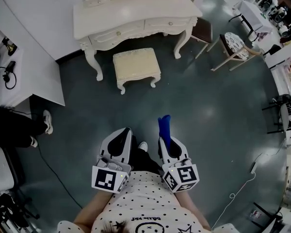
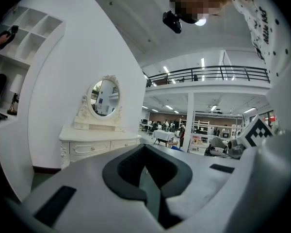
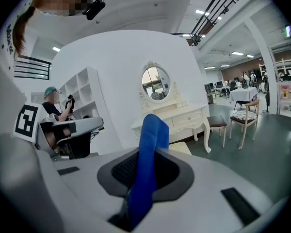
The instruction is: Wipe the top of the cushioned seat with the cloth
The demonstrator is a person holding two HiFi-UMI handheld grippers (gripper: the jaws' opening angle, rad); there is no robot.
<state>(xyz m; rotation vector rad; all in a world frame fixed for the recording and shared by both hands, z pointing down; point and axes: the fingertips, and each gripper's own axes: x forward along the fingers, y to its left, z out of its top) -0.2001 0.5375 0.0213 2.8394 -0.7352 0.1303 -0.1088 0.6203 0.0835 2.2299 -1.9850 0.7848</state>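
Observation:
The cushioned seat [image 1: 136,65] is a cream stool standing on the floor in front of a white dressing table [image 1: 136,11], well ahead of both grippers. A blue cloth [image 1: 164,128] sticks up from my right gripper [image 1: 166,139], which is shut on it. In the right gripper view the cloth [image 3: 148,164] rises between the jaws of the gripper [image 3: 146,155], and a corner of the seat [image 3: 185,148] shows just behind. My left gripper [image 1: 123,134] is held beside it at waist height, shut and empty [image 2: 145,153]. Both are far from the seat.
A curved white partition [image 1: 34,28] runs along the left. A seated person's legs [image 1: 19,128] are at the left edge. Two chairs [image 1: 235,45] and a brown stool [image 1: 202,30] stand right of the dressing table [image 2: 97,141]. A white cable [image 1: 242,183] lies on the floor at right.

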